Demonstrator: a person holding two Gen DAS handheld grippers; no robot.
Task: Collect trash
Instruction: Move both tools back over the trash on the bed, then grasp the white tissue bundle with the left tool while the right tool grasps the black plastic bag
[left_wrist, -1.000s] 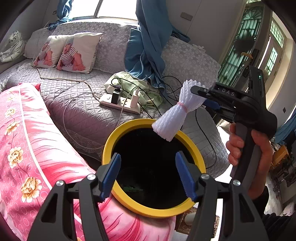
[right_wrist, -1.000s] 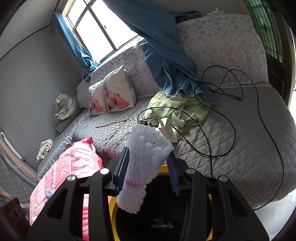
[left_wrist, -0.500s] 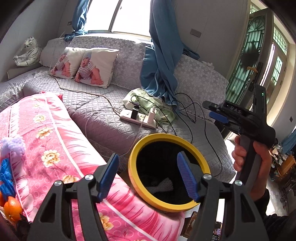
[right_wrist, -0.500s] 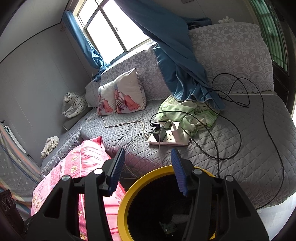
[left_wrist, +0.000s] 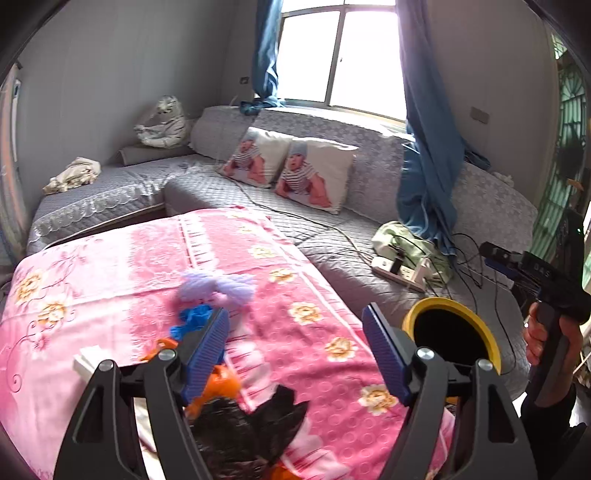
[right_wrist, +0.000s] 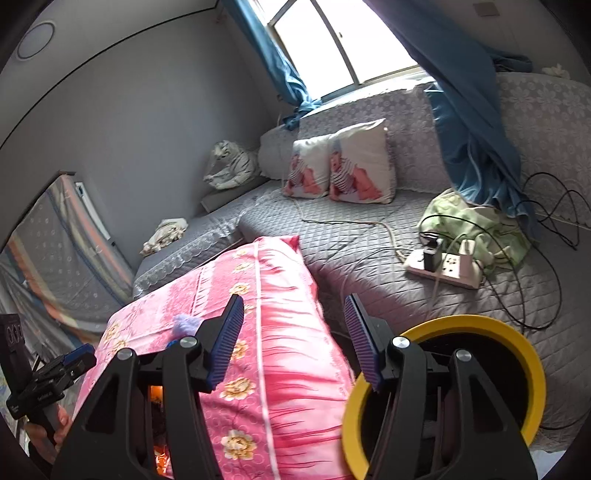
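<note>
A yellow-rimmed black bin (left_wrist: 454, 334) stands at the right end of the pink flowered cloth (left_wrist: 140, 266); it also shows in the right wrist view (right_wrist: 517, 354). Trash lies on the cloth: a purple foam net (left_wrist: 216, 288), a blue scrap (left_wrist: 194, 321), orange pieces (left_wrist: 218, 384), a black bag (left_wrist: 243, 432) and a white block (left_wrist: 90, 362). My left gripper (left_wrist: 295, 350) is open and empty above the trash. My right gripper (right_wrist: 293, 336) is open and empty beside the bin's rim; it shows in the left wrist view (left_wrist: 496, 256).
A grey quilted sofa (left_wrist: 332, 229) wraps around the back and right, with two baby-print cushions (left_wrist: 291, 168). A power strip (right_wrist: 443, 267) with black cables and a green cloth (right_wrist: 476, 221) lie on it. Blue curtains (left_wrist: 428, 147) hang down.
The white foam net left my right gripper and dropped into the bin. My left gripper swung left from over the bin to over the trash on the pink cloth. My right gripper also turned left.
</note>
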